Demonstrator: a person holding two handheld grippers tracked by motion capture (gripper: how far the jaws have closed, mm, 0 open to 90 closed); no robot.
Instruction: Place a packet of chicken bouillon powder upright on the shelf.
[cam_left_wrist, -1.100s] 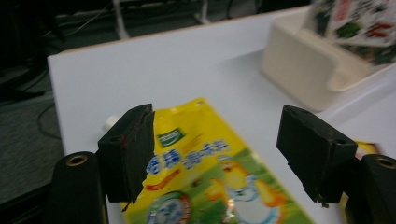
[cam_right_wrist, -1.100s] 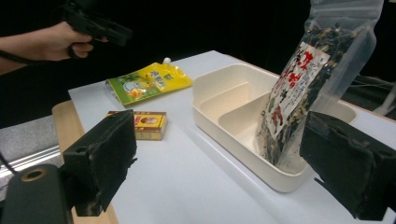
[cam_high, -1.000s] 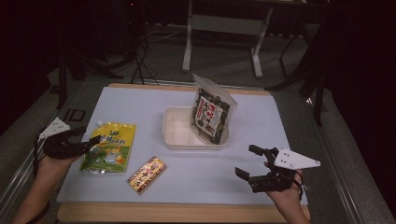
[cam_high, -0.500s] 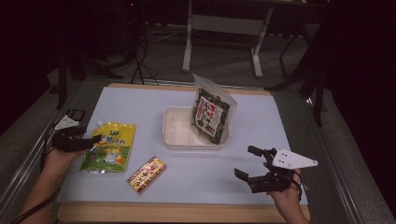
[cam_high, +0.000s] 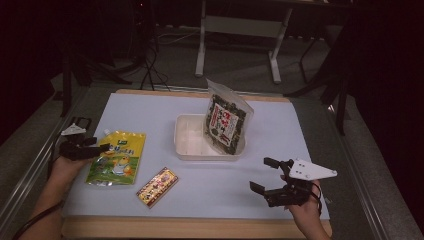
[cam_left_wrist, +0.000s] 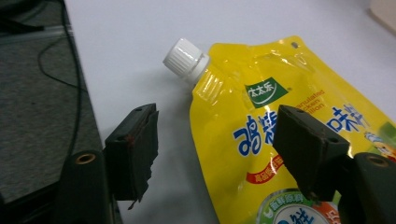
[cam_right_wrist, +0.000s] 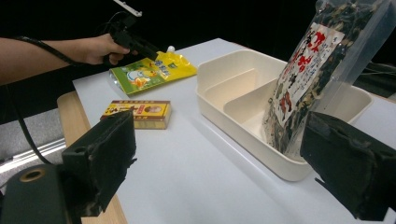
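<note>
Straddling the left edge of the flat yellow spouted pouch (cam_left_wrist: 280, 140), left gripper (cam_left_wrist: 215, 140) jaws are closing, untouching; right gripper (cam_high: 272, 176) is hovering spread.

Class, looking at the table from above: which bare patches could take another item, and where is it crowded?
Free: the pale tabletop behind the yellow spouted pouch, and between the white divided tray and the right gripper. Crowded: around the pouch, left gripper and small flat box.

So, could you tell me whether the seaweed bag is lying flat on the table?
No, the seaweed bag stands tilted inside the white tray.
</note>
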